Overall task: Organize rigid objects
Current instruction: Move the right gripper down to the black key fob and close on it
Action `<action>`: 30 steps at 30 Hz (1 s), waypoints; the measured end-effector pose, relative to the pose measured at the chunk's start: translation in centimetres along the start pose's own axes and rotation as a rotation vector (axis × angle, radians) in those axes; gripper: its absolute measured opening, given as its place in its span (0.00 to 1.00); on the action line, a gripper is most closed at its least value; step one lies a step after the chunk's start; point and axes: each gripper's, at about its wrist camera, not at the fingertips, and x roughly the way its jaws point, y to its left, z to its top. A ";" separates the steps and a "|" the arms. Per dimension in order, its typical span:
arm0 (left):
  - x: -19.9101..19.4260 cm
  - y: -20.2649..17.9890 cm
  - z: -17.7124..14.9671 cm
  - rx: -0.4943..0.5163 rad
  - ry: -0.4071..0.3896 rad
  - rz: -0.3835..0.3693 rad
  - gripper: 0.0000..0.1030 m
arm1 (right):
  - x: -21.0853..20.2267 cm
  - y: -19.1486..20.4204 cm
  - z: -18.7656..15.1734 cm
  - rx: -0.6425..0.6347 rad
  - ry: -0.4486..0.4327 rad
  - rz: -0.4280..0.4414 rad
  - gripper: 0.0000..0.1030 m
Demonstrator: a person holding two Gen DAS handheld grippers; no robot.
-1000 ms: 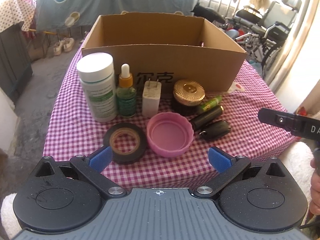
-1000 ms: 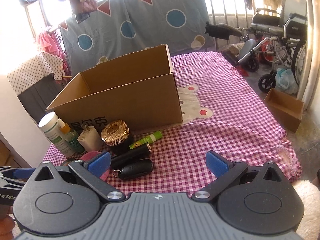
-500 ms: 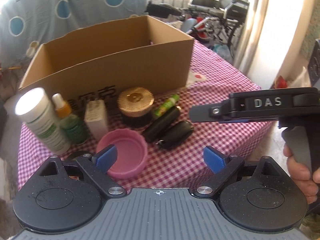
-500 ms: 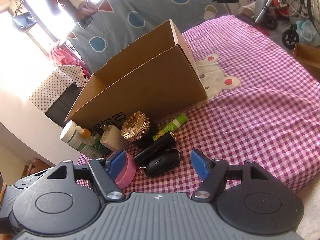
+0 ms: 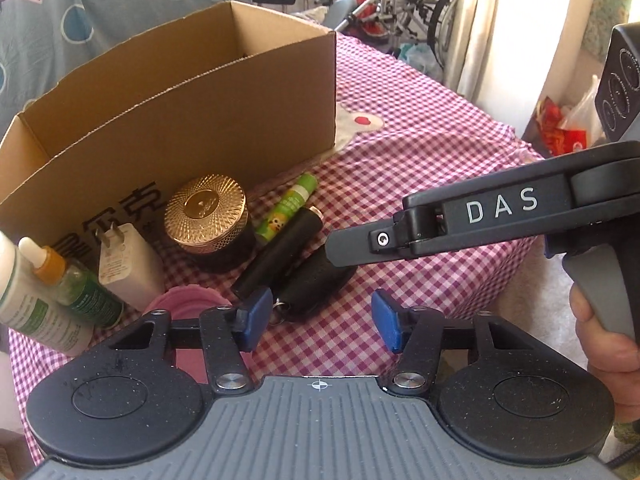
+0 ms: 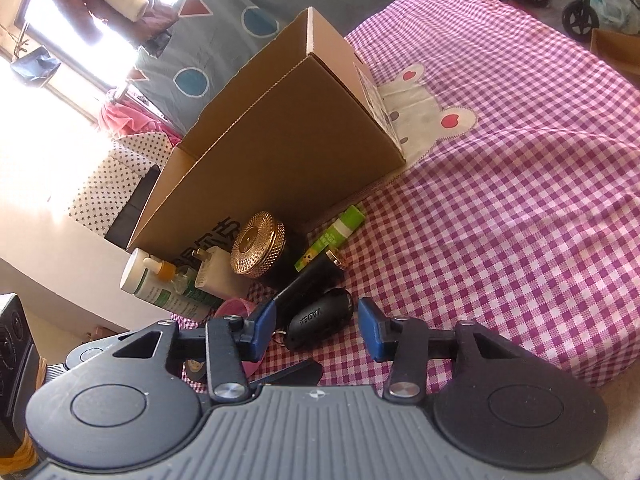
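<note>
An open cardboard box stands on the checked cloth. In front of it lie a black key fob, a black tube, a green lip balm, a gold-lidded jar, a white charger, a dropper bottle, a white bottle and a pink lid. My right gripper is open, its blue pads either side of the key fob. My left gripper is open just before the fob.
The table's near edge drops off right of the right gripper. A wheelchair and curtains stand beyond the table. The right gripper's body crosses the left wrist view above the key fob.
Both grippers have swung toward the key fob and closed in on it. The right gripper's pads now flank the fob. Both jaws have narrowed somewhat.
</note>
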 end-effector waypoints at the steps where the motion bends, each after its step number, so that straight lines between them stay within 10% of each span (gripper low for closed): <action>1: 0.2 0.0 0.1 0.002 0.007 -0.001 0.54 | 0.2 -0.2 0.0 0.008 0.007 0.002 0.41; 30: 2.2 -0.7 0.7 -0.003 0.041 0.028 0.54 | 1.5 -2.1 -0.1 0.129 0.047 0.077 0.34</action>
